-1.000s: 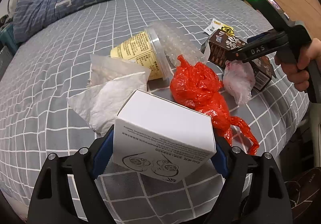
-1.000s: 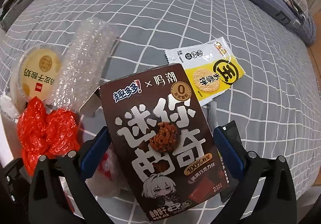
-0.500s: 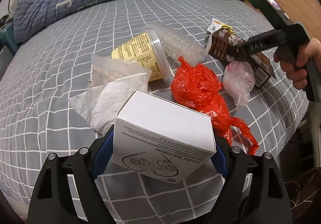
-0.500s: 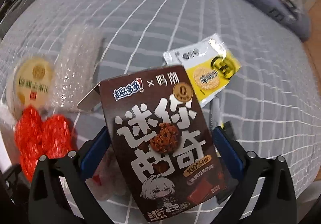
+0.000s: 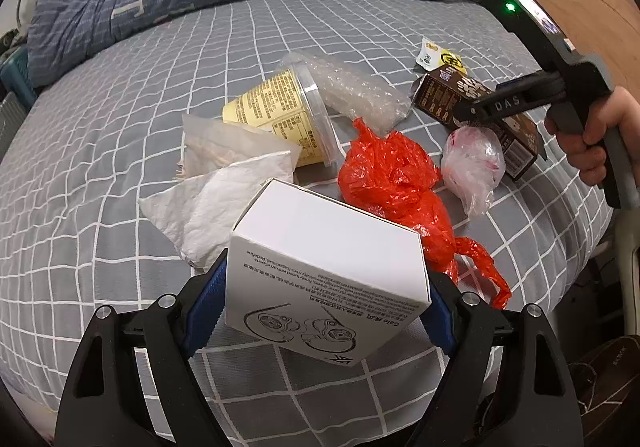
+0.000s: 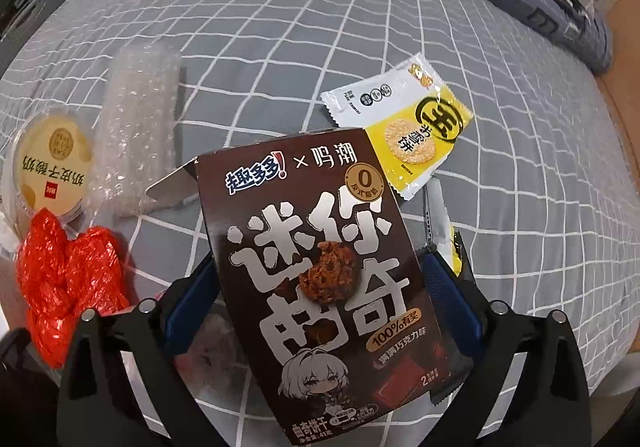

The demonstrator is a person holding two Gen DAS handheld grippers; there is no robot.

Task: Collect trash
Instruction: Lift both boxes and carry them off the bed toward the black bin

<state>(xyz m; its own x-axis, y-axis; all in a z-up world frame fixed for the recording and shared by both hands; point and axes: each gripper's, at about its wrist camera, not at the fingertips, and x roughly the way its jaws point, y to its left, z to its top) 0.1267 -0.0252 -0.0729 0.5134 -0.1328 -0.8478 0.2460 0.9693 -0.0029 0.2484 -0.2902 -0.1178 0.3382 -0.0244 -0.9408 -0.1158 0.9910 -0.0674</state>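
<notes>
1. my left gripper [image 5: 326, 311] pinches a white box [image 5: 324, 267] between its blue pads, at the near edge of the bed [image 5: 120, 127]; the box is shut, so i cannot tell what is in it.
2. my right gripper [image 6: 320, 291] sits around a brown cookie box [image 6: 320, 271]; its blue pads stand at the box's two sides, though i cannot tell for sure that both press on it. one end flap of the box stands open, and the inside is hidden from me.
3. a yellow cup [image 5: 276, 115] lies on its side on the bed with its clear lid on; contents not visible.
4. a roll of bubble wrap [image 5: 356, 95] lies just beside the cup's lid end.
5. a crumpled red plastic bag [image 5: 392, 183] lies between the white box and the cup, touching the box's far corner in the left view.
6. a small clear plastic bag [image 5: 474, 163] with something pinkish inside lies just beside the brown box.
7. a yellow and white snack wrapper [image 6: 404, 127] lies flat past the brown box.
8. white tissue paper [image 5: 216, 203] lies left of the white box.
</notes>
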